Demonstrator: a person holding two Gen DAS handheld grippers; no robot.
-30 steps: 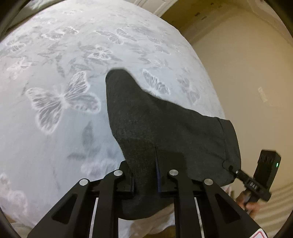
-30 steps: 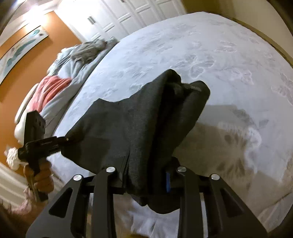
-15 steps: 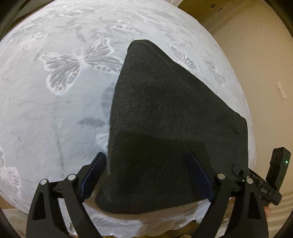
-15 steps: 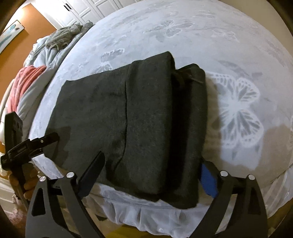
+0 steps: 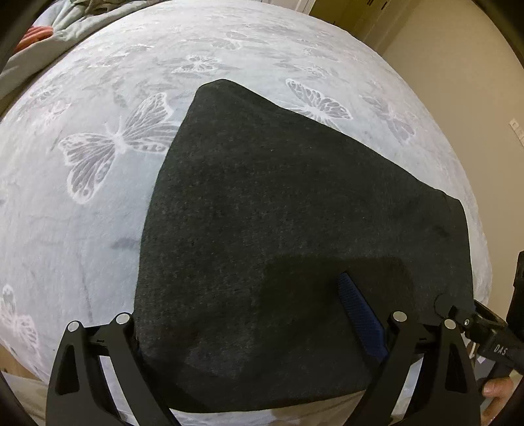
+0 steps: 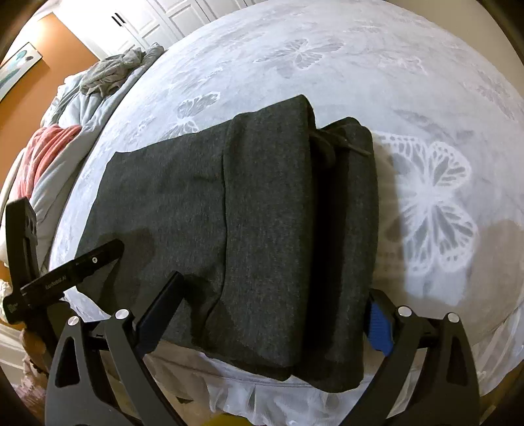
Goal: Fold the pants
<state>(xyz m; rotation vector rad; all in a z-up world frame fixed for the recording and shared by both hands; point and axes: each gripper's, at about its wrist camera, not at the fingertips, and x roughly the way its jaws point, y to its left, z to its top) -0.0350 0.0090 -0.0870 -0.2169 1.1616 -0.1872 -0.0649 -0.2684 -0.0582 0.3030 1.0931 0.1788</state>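
The dark grey pants (image 5: 281, 236) lie folded flat on the bed's near edge, over the white butterfly bedspread (image 5: 98, 183). In the right wrist view the pants (image 6: 249, 229) show stacked layers, with the waistband and drawstring at the right end. My left gripper (image 5: 242, 308) is open, its fingers wide apart on either side of the near edge of the cloth. My right gripper (image 6: 275, 295) is open too and straddles the near edge. The left gripper also shows in the right wrist view (image 6: 82, 265), at the pants' left end. The right gripper shows at the far right of the left wrist view (image 5: 484, 331).
A grey duvet (image 6: 98, 98), a grey garment (image 6: 111, 70) and a red blanket (image 6: 42, 150) are heaped at the head of the bed. An orange wall and white closet doors (image 6: 170, 19) stand behind. A beige wall (image 5: 458, 65) lies right of the bed.
Both grippers carried the pants forward and down onto the bed and then opened. The pants went from hanging in the closed jaws to lying flat and released.
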